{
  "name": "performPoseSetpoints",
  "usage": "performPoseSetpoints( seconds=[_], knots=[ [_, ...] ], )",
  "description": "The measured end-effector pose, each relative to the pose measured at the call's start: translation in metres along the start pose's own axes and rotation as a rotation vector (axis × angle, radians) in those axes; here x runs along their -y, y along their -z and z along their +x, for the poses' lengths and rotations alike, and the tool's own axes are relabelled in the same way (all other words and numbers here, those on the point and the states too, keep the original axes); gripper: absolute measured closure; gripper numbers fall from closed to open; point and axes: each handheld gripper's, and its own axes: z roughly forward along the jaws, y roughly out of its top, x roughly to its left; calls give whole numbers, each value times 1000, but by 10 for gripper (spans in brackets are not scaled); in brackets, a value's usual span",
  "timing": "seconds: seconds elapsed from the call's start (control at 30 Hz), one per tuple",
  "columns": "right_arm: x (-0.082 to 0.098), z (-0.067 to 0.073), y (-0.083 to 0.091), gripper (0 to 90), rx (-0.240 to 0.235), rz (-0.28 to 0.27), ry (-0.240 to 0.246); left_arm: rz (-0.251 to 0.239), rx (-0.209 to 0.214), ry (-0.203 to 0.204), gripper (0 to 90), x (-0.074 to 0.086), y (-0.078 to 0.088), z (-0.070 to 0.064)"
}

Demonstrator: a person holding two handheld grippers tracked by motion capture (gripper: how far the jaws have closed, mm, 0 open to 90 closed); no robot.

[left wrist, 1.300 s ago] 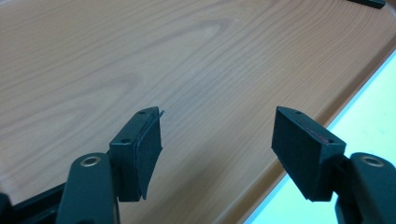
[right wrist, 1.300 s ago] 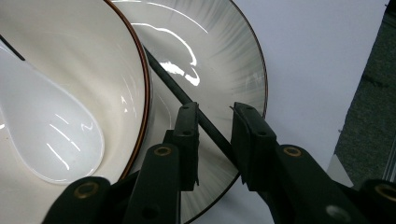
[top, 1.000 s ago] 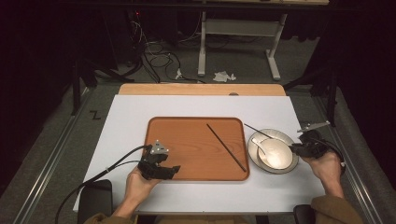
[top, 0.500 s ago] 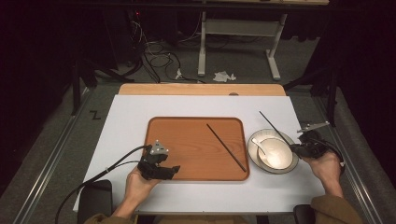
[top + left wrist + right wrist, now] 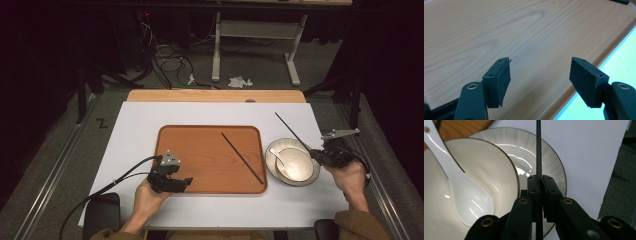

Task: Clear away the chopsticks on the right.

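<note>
Our right claw [image 5: 539,185] has just been closing and is now clamped on one black chopstick [image 5: 538,147], held above the plate [image 5: 554,162] and bowl [image 5: 295,162]; we should keep it pinched firmly and carry it level to its mate [image 5: 243,158] on the wooden tray [image 5: 190,145]. Our left claw [image 5: 540,72] hangs apart and empty over that tray. We can read no labels or writing.

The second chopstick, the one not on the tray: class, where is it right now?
In the high view, that chopstick is at the table's right side, pinched in the right gripper, slanting up and away past the bowl and plate.
</note>
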Motion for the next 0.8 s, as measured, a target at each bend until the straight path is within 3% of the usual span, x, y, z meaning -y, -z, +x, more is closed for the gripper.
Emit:
performPoseSetpoints(
  seconds=[0.17,0.37,0.47,0.6,0.63,0.8],
  knots=[
    [-8,9,12,866,-14,-48,1,-1,0,5,330,0,-1,0],
    [-18,25,24,865,-8,-67,22,-2,0,3,330,0,-1,0],
    [-26,40,33,866,-22,-102,48,0,0,6,330,0,-1,0],
    [-32,53,38,865,-36,-110,82,0,0,5,330,0,-1,0],
    [-35,62,40,865,-59,-122,97,0,-1,5,330,0,-1,0],
    [-40,81,39,865,-85,-127,132,1,1,6,330,0,-1,0]
  ],
)
